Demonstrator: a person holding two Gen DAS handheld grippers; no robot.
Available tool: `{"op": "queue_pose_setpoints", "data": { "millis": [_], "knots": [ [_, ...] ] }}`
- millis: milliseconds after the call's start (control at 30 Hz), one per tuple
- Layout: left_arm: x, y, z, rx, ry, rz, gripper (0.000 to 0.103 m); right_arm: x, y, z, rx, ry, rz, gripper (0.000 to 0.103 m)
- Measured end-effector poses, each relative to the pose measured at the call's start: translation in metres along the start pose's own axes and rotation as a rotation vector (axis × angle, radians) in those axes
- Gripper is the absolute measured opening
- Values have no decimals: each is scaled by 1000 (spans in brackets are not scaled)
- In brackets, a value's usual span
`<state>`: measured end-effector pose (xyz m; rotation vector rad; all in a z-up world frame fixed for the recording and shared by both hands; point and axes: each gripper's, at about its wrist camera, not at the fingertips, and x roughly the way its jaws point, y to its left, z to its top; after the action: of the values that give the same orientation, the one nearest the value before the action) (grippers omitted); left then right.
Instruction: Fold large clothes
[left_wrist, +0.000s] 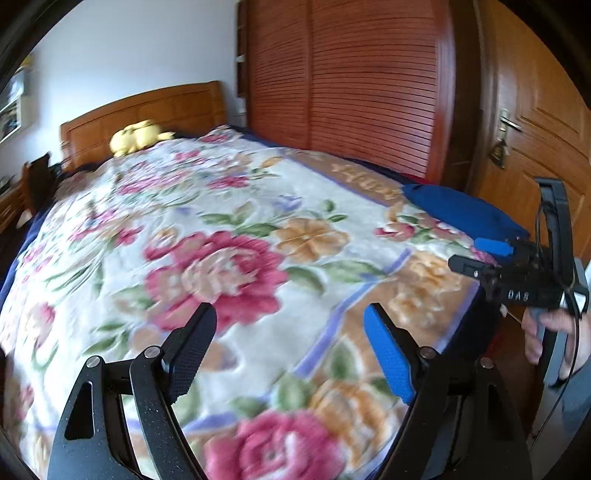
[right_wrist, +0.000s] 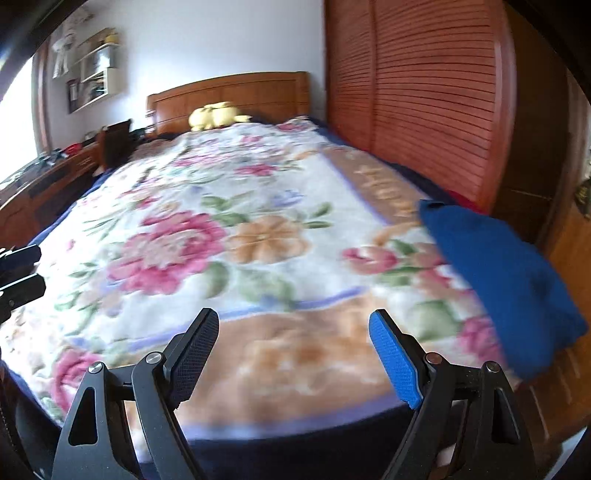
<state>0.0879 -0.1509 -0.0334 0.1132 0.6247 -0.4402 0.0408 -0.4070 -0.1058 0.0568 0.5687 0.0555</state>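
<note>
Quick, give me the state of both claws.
Left claw: open, holding nothing, above the blanket.
Right claw: open, holding nothing, near the blue garment.

Motion blur smears the floral blanket (right_wrist: 258, 236); the blue garment (right_wrist: 509, 280) runs off the bed's corner.

Grippers: two, left gripper (left_wrist: 291, 325) and right gripper (right_wrist: 293, 330), each with jaws spread wide and nothing between them.
Fingers per gripper: two, one black pad (left_wrist: 192, 350) and one blue pad (left_wrist: 388, 354).
Blue garments: one, folded blue cloth (right_wrist: 506, 273), ahead and right of the right jaws.
Floral blankets: one (left_wrist: 229, 236), ahead of both jaws.
Yellow plush toys: one (right_wrist: 216, 114), far ahead.
Headboards: one (right_wrist: 240, 94).
Slatted wardrobe doors: two (right_wrist: 436, 99).
</note>
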Motion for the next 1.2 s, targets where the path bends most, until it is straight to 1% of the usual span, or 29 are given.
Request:
{"op": "queue_pose_setpoints", "data": {
  "millis": [133, 300, 367, 400, 533, 633, 800, 833, 967, 1200],
  "knots": [
    [-20, 32, -14, -45, -4, 86, 82, 3, 41, 0, -13, -8, 65, 85],
    [-49, 73, -31, -140, -26, 168, 82, -1, 89, 3, -23, -56, 164, 85],
    [-61, 88, -38, -174, -37, 213, 82, -8, 106, 2, -28, -75, 207, 85],
    [-67, 95, -41, -189, -43, 236, 82, -12, 113, 2, -32, -82, 225, 85],
    [-82, 114, -52, -237, -59, 277, 82, -27, 129, -2, -66, -118, 257, 85],
    [-92, 125, -57, -258, -72, 302, 82, -28, 132, -5, -83, -128, 275, 85],
    [-102, 135, -61, -275, -86, 328, 82, -23, 134, -7, -104, -149, 264, 85],
    [-103, 135, -61, -275, -87, 332, 82, -28, 136, -7, -103, -150, 265, 85],
    [-107, 137, -62, -274, -96, 346, 82, -21, 137, -8, -102, -152, 268, 85],
    [-113, 134, -63, -256, -106, 361, 82, -21, 137, -6, -95, -157, 265, 85]
  ]
}}
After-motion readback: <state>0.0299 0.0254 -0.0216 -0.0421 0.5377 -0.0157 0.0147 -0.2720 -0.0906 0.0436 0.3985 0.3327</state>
